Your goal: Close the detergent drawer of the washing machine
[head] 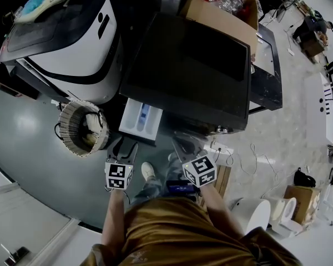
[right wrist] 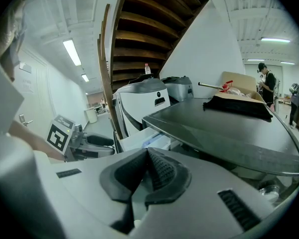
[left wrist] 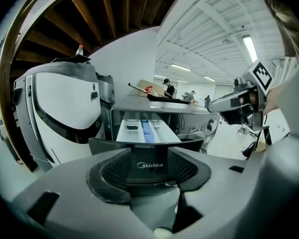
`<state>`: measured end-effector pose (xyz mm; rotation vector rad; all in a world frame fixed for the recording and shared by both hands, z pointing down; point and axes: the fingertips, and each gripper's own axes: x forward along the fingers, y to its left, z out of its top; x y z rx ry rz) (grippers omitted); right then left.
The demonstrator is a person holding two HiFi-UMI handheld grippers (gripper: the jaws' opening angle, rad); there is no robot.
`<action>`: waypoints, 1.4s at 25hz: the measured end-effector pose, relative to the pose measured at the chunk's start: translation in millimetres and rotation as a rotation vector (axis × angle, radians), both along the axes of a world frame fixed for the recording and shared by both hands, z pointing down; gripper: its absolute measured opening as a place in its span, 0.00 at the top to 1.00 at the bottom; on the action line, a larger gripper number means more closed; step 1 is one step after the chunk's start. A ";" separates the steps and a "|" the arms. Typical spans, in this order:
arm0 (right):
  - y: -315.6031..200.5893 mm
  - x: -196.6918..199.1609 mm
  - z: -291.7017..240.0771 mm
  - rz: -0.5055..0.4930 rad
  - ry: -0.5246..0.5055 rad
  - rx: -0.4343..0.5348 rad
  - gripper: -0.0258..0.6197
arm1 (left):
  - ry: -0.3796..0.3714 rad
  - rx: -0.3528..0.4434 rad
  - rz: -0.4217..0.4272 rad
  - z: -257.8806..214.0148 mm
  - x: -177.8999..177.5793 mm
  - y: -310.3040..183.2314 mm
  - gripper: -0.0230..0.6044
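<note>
The dark washing machine has its white detergent drawer pulled out toward me. In the left gripper view the drawer's tray shows its blue insert, and its dark front panel with a logo sits right between my fingers. My left gripper is open, its jaws on either side of that panel's middle. My right gripper is shut on nothing, just right of the drawer and below the machine's top edge.
A white rounded machine stands to the left, with a wicker basket on the floor in front of it. A cardboard box lies on the washer's top. Cables and a power strip lie at the right, paper rolls nearer me.
</note>
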<state>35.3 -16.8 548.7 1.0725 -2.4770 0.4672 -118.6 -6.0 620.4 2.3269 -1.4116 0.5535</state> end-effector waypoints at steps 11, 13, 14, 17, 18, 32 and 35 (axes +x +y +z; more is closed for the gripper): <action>2.6 -3.9 1.6 -0.016 -0.001 -0.005 0.94 | 0.035 -0.018 -0.026 1.4 -0.1 -1.6 0.58; 2.2 -1.4 1.8 -0.011 -0.002 -0.007 0.94 | 0.035 -0.020 -0.027 1.6 0.0 -1.6 0.58; 1.6 0.2 1.8 -0.007 -0.002 -0.007 0.94 | 0.034 -0.020 -0.027 1.4 0.2 -1.9 0.57; -0.8 3.6 1.3 0.000 0.004 -0.003 0.94 | 0.035 -0.022 -0.026 1.1 0.6 -2.5 0.57; -1.5 4.1 1.0 0.000 0.011 0.003 0.94 | 0.037 -0.022 -0.025 1.1 0.6 -2.7 0.57; -5.7 7.1 -2.2 0.005 0.032 0.022 0.94 | 0.027 -0.018 -0.023 1.0 0.5 -9.5 0.56; -6.6 7.8 -2.2 0.007 0.039 0.021 0.94 | 0.029 -0.018 -0.023 0.9 -0.2 -11.7 0.56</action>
